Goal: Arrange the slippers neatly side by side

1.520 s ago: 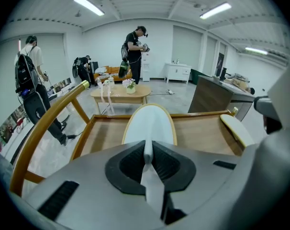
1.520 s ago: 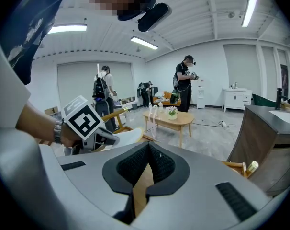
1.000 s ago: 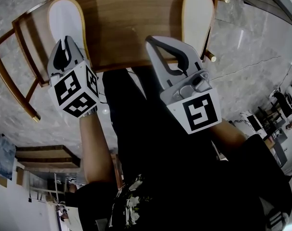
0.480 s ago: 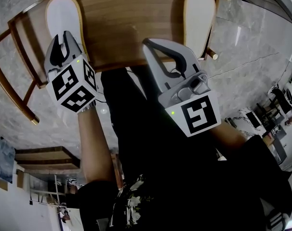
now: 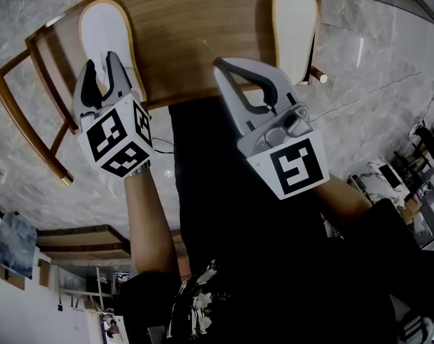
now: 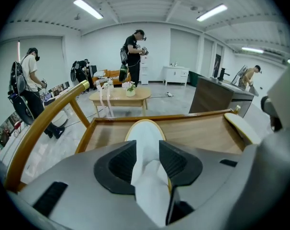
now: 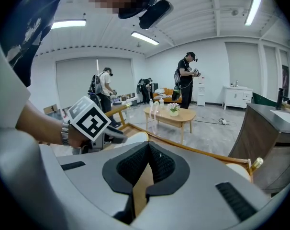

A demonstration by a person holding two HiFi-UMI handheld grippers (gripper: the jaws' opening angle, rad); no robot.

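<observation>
1. While the left gripper [image 5: 102, 69] sits over the heel end of the left slipper [image 5: 102, 27], its jaws have just been opening. They're partway apart now, with the white heel between them. The pads don't look like they're squeezing it, so I'd call that a release.
2. The right gripper [image 5: 224, 64] is closed tight on nothing, and only bare wood shows past its jaws. It hangs over the near edge of the surface [image 5: 195, 27], roughly mid-way along.
3. Both slippers lie on that wooden surface with their toes pointing away from the person. The left slipper is near the left end and the right slipper [image 5: 294, 20] is way over at the right end. They're well apart, so definitely not side by side yet.
4. The step in hand, as I read it, is letting go of the left slipper where it lies.
5. My guess for the next move is that the right gripper has to open, reach the right slipper's heel and pinch it. Then it brings it across until it's just beside the other one, parallel with the toes level. The fabric is soft, so the grip may slip.
</observation>
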